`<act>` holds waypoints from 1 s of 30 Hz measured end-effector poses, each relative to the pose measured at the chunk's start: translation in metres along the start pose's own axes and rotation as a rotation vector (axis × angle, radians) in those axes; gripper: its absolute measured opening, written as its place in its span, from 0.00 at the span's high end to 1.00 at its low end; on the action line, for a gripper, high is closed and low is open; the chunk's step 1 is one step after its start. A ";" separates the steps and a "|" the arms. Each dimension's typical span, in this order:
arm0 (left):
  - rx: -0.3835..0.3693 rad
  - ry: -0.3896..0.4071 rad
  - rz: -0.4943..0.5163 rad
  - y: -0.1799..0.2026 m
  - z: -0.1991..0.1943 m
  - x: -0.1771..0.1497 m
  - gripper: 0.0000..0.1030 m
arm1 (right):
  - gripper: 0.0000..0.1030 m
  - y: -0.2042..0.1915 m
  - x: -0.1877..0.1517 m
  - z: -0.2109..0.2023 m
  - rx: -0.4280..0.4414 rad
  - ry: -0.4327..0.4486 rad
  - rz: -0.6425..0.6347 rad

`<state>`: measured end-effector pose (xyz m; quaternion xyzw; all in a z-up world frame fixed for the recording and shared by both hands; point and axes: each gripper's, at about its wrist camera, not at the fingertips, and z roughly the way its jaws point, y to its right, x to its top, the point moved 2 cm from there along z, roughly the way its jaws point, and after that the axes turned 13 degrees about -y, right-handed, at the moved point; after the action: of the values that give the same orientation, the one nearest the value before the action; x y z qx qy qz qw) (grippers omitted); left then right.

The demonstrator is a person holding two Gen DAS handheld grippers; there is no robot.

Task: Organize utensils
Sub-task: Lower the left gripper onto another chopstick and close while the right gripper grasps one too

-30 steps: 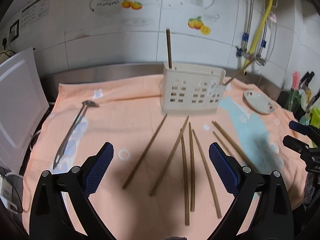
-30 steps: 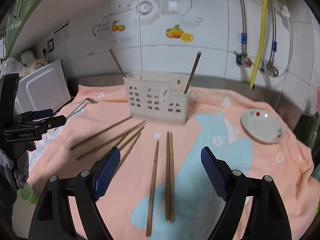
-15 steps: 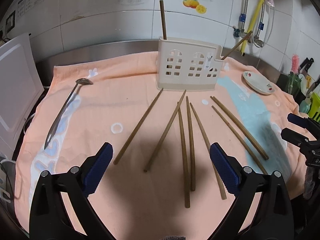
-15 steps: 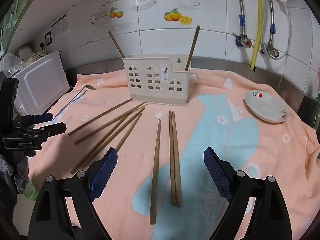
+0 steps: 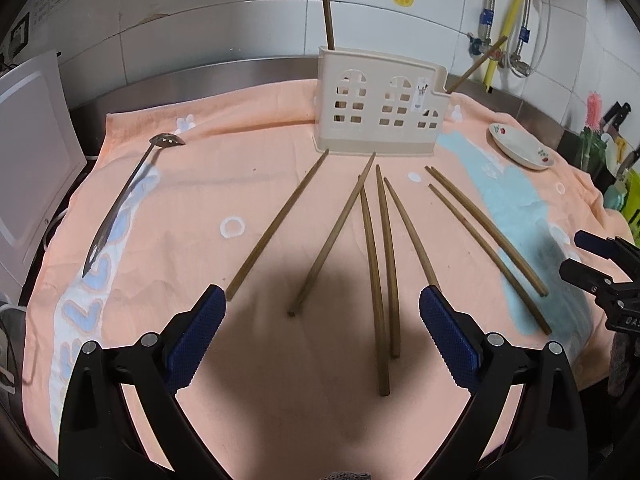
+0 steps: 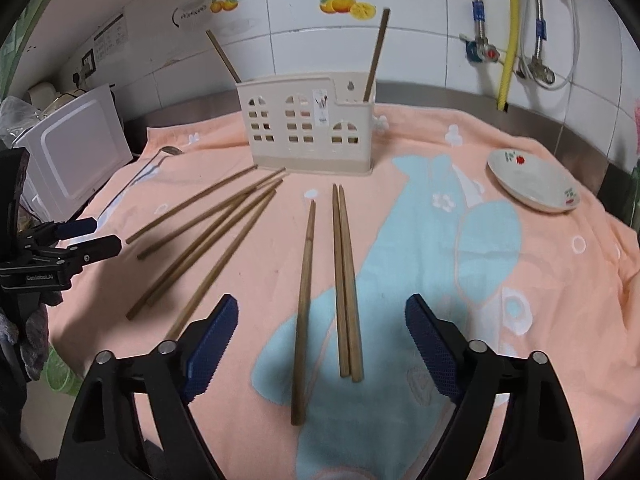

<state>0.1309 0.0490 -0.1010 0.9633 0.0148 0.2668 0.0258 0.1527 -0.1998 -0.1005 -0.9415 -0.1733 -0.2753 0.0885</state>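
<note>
Your left gripper (image 5: 320, 316), black w/ blue ribbed pads, sits bottom-centre of its frame, jaws spread wide, holding nothing. Right gripper (image 6: 322, 316) looks the same: wide apart, empty, low in its own frame.

Just ahead of the left pads, loose brown wooden chopsticks (image 5: 378, 272) fan out on the peach towel w/ pale blue print (image 5: 192, 200), tips converging toward the holder. Nearest end to you is the stick at centre-left (image 5: 330, 236); prob. the easiest first pick. In the right view, one single stick (image 6: 303, 304) and a touching pair (image 6: 346, 284) lie between the pads.

Tips:
- Come down over one stick only; the middle ones lie close, so aim near the butt end where they're spread.
- Pinch crosswise, lift, tilt upright before moving.

Mid-left lies a long metal slotted spoon (image 5: 128, 196). Upper centre stands the cream plastic utensil holder w/ window cut-outs (image 5: 380, 104), two sticks already upright in it. Right of it, a small white dish w/ red print (image 5: 520, 146).
</note>
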 end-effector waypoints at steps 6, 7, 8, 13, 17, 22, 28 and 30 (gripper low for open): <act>0.000 -0.018 0.011 0.002 0.006 -0.005 0.08 | 0.30 0.007 -0.006 0.006 0.005 -0.016 0.025; 0.001 -0.020 0.010 0.002 0.007 -0.004 0.08 | 0.31 0.008 -0.006 0.007 0.007 -0.019 0.028; 0.006 -0.020 0.010 0.002 0.007 -0.004 0.08 | 0.31 0.009 -0.006 0.008 0.007 -0.020 0.033; 0.013 -0.023 0.006 0.000 0.012 0.006 0.20 | 0.39 0.014 -0.007 0.010 0.017 -0.021 0.053; 0.020 -0.035 0.033 0.001 0.021 0.018 0.35 | 0.47 0.016 -0.007 0.011 0.024 -0.024 0.062; 0.019 -0.080 0.059 0.003 0.042 0.031 0.57 | 0.56 0.020 -0.007 0.013 0.027 -0.025 0.083; 0.010 -0.122 0.069 0.004 0.065 0.039 0.77 | 0.71 0.029 -0.005 0.023 0.023 -0.050 0.104; 0.007 -0.130 0.067 0.002 0.069 0.039 0.79 | 0.76 0.030 -0.004 0.028 0.022 -0.062 0.099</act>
<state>0.1999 0.0454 -0.1402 0.9786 -0.0181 0.2043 0.0146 0.1743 -0.2213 -0.1287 -0.9559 -0.1320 -0.2395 0.1068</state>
